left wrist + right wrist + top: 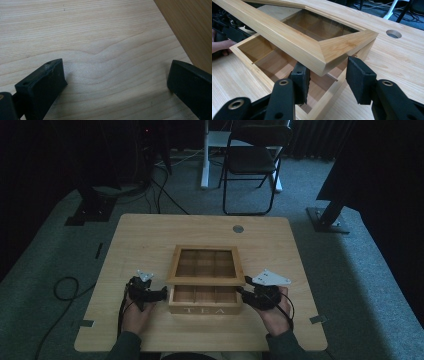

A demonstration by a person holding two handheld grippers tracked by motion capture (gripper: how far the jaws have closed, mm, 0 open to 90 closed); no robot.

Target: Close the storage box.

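A wooden tea box (205,309) marked TEA stands near the table's front edge, its compartments (274,62) bare. Its glass-paned lid (172,265) is tilted up from the front, hinged at the back. My right gripper (242,292) is at the box's front right corner. In the right gripper view its jaws (328,77) straddle the corner of the lid (287,37) and hold it up. My left gripper (162,293) rests by the box's left wall. Its jaws (116,82) stand wide apart over bare tabletop, with the box wall (190,27) just to one side.
The light wooden table (150,235) has a round cable hole (238,228) behind the box. A black folding chair (252,160) and stand bases stand on the floor beyond. A cable (65,287) loops on the carpet at the left.
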